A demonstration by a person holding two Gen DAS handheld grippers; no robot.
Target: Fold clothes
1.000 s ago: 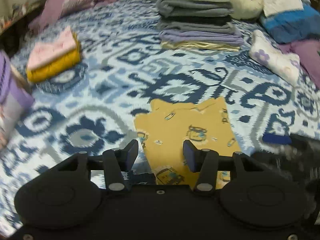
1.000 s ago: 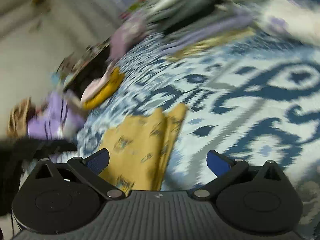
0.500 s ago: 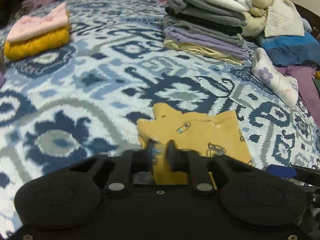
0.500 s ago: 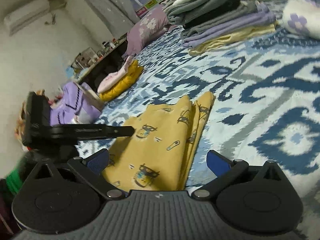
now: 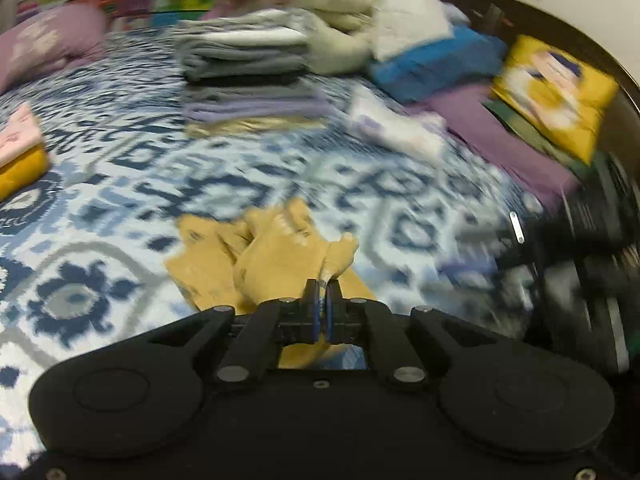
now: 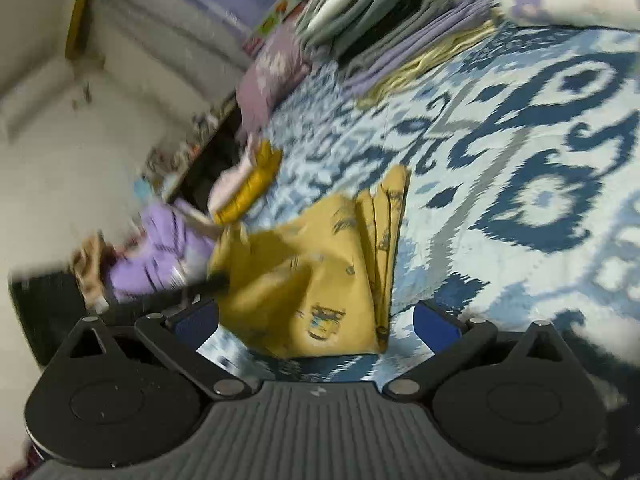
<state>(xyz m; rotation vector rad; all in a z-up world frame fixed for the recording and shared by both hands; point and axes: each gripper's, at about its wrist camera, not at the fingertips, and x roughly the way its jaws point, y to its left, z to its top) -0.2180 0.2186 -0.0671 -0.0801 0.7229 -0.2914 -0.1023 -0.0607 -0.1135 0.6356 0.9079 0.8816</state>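
A mustard-yellow printed garment (image 5: 276, 256) lies partly folded on the blue patterned bedspread (image 5: 120, 200). My left gripper (image 5: 322, 292) is shut on its near edge and holds that edge lifted, so the cloth bunches up in front of the jaws. In the right wrist view the same yellow garment (image 6: 320, 272) rises off the bed on its left side, where the dark tip of the left gripper (image 6: 212, 282) pinches it. My right gripper (image 6: 316, 322) stands open, its blue pads either side of the garment's near corner, with nothing gripped.
A tall stack of folded grey and lilac clothes (image 5: 248, 64) sits at the back. A pink and yellow folded pile (image 5: 20, 156) lies far left. Loose white, blue, purple and yellow items (image 5: 460, 92) crowd the right edge. A purple garment (image 6: 160, 248) lies off the bed's left side.
My left gripper closed on the yellow garment's near edge and lifted it, crumpling the flat cloth. Both views swung and blurred; the right gripper stayed open.
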